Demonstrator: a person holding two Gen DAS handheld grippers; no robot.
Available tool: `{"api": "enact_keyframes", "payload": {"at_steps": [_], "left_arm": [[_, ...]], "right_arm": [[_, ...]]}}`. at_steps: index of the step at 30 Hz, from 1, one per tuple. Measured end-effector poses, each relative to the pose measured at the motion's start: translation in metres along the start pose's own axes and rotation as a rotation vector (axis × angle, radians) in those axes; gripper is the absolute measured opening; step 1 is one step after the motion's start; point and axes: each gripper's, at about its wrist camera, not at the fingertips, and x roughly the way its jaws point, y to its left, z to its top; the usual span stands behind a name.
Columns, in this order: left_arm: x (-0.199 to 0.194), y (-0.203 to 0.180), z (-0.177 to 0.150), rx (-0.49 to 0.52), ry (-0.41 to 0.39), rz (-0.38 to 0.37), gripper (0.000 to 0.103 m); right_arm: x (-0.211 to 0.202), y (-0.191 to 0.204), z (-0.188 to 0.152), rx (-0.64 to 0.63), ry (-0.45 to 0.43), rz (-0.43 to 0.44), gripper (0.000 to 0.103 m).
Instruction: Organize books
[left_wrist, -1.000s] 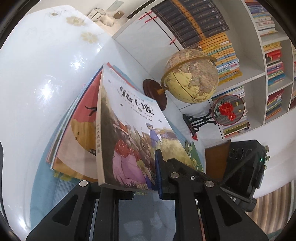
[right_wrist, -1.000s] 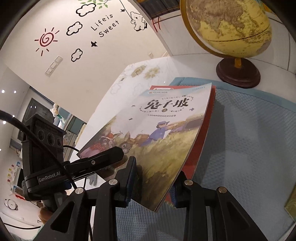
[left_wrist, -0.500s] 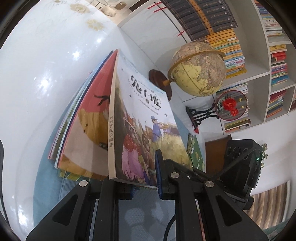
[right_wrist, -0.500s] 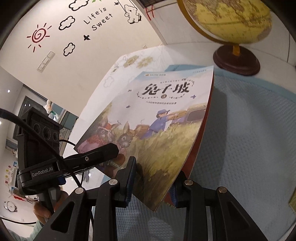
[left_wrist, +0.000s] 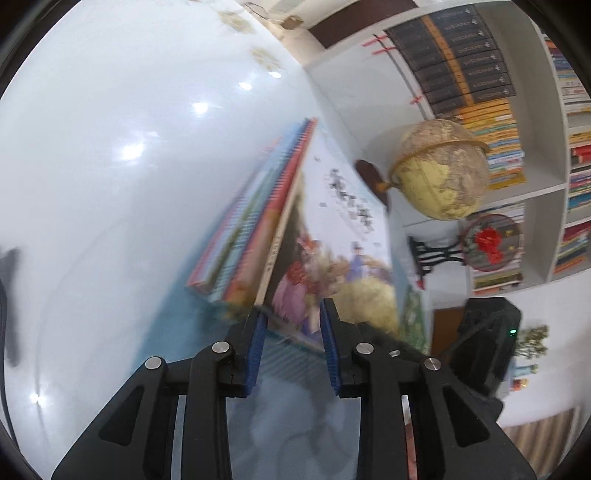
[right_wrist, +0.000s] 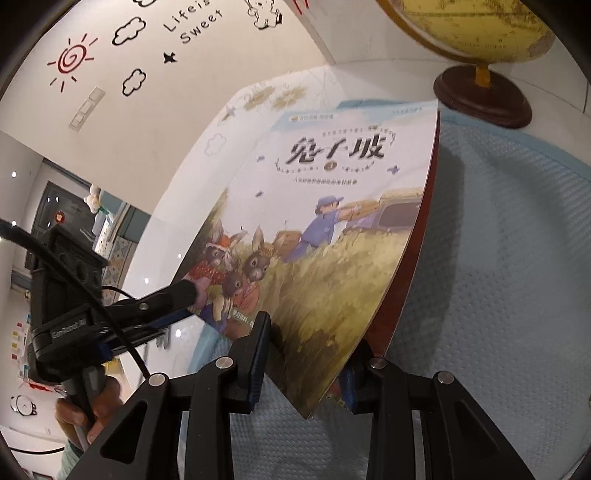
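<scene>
Though glossy, thin flat book stack (right_wrist: 325, 236), R tool (right_wrist: 306, 354).

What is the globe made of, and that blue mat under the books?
The globe looks like smooth plastic or printed paper, with a yellowish ring. Its dark round base seems to be polished wood, because it shines brown. The blue mat looks like soft woven fabric or foam, because it has tiny bumps all over.
</scene>
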Motion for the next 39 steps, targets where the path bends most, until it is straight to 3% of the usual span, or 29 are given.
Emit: {"api": "enact_keyframes", "payload": {"at_steps": [4,9,12,13,16,20,24,30,34,39], "left_arm": [[-0.022,0.01,-0.013,-0.026,-0.049,0.034,0.025],[-0.035,-0.014,-0.027,0.046,-0.083,0.083,0.025],[-0.028,-0.043,-0.044,0.117,-0.072,0.095,0.025],[-0.026,-0.049,-0.049,0.135,-0.066,0.101,0.028],[-0.008,-0.078,-0.072,0.229,-0.048,0.182,0.028],[0.019,-0.101,-0.102,0.244,0.014,0.188,0.028],[0.032,-0.138,-0.136,0.297,0.017,0.236,0.028],[0.076,-0.183,-0.187,0.268,0.096,0.194,0.028],[0.112,-0.223,-0.226,0.273,0.142,0.126,0.028],[0.16,-0.262,-0.274,0.288,0.218,0.08,0.028]], "right_arm": [[-0.004,-0.001,-0.008,-0.006,0.019,0.025,0.034],[-0.019,-0.008,-0.033,-0.018,0.025,0.028,0.036],[-0.039,-0.025,-0.055,0.017,0.013,0.007,0.054],[-0.047,-0.033,-0.063,0.034,-0.005,0.001,0.054],[-0.078,-0.072,-0.088,0.121,-0.064,-0.009,0.054],[-0.128,-0.141,-0.12,0.264,-0.134,-0.016,0.054],[-0.184,-0.201,-0.151,0.342,-0.198,-0.054,0.055],[-0.271,-0.304,-0.211,0.511,-0.269,-0.12,0.055],[-0.31,-0.344,-0.237,0.576,-0.3,-0.145,0.055],[-0.344,-0.371,-0.254,0.55,-0.305,-0.168,0.055]]}}
